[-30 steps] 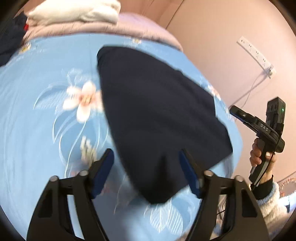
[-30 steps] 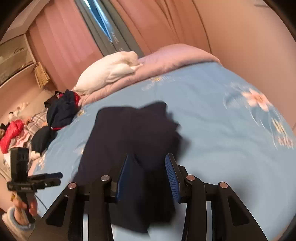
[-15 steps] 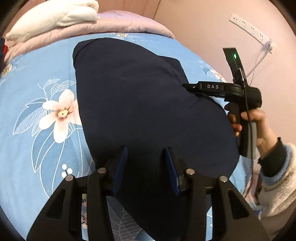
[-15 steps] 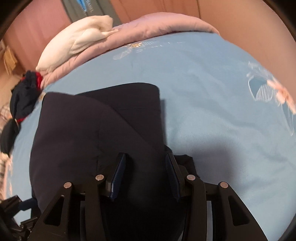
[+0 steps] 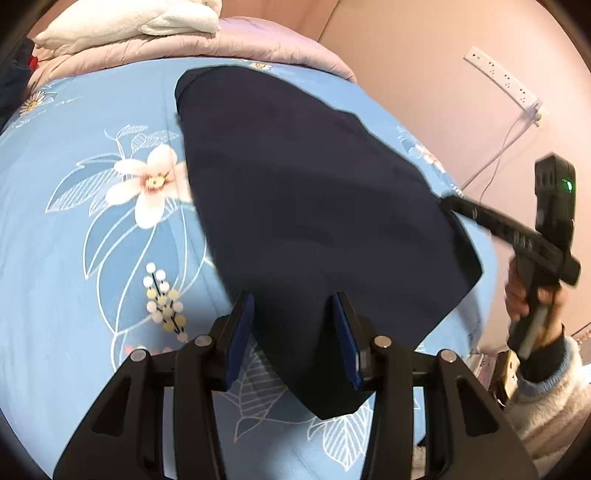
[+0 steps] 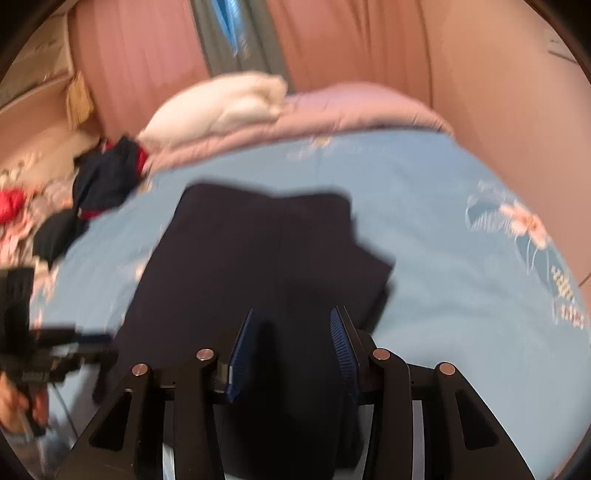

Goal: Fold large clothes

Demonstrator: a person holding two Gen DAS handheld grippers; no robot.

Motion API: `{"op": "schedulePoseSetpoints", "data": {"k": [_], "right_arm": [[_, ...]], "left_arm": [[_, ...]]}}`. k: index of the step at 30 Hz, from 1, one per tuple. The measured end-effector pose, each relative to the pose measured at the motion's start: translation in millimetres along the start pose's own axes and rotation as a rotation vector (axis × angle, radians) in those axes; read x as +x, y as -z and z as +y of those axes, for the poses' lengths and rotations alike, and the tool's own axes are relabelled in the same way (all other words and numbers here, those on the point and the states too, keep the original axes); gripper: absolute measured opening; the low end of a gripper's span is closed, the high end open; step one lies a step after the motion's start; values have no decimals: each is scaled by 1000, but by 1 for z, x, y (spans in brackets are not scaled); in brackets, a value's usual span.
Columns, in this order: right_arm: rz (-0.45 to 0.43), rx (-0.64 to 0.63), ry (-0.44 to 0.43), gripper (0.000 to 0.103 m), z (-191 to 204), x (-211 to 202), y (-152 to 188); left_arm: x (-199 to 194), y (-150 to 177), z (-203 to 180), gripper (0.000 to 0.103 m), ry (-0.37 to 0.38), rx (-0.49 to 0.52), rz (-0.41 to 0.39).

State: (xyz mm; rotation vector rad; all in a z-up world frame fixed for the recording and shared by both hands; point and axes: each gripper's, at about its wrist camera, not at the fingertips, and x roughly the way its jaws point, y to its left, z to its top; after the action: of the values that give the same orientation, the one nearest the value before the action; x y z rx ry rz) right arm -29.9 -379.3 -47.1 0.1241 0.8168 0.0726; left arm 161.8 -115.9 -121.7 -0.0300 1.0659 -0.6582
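A dark navy garment [image 5: 314, 206] lies spread on the blue flowered bed sheet [image 5: 74, 258]. My left gripper [image 5: 291, 332] stands over its near corner. Its jaws are opening, the cloth lies between them, and a strip of sheet shows beside the left pad [image 5: 242, 332]. In the right wrist view the garment [image 6: 240, 258] fills the gap of my right gripper [image 6: 291, 347], which is shut on a thick fold of it. From the left wrist view the right gripper [image 5: 454, 205] touches the garment's right edge, held by a hand in a fluffy sleeve.
A white blanket [image 5: 129, 22] sits on a pink quilt [image 5: 258, 48] at the head of the bed. Loose dark and red clothes [image 6: 107, 177] are heaped at the bed's left side. A pink wall with a power strip [image 5: 502, 79] and cable runs along the right.
Both grippers went forward over the garment and came back, so its near corner shows again under the left gripper. The left jaws narrowed from wide. The right jaws kept their gap.
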Motion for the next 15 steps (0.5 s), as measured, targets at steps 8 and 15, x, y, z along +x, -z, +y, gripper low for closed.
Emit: {"op": "schedulePoseSetpoints", "data": {"k": [8,15], "right_arm": [[24,119,18,49,-19,-1,23],[-61,73,-55,49,5,-31,29]], "left_arm": [[-31,39,6,65,-27,-59,-30],[-42,82,-33,68,-57,128,-36]]}}
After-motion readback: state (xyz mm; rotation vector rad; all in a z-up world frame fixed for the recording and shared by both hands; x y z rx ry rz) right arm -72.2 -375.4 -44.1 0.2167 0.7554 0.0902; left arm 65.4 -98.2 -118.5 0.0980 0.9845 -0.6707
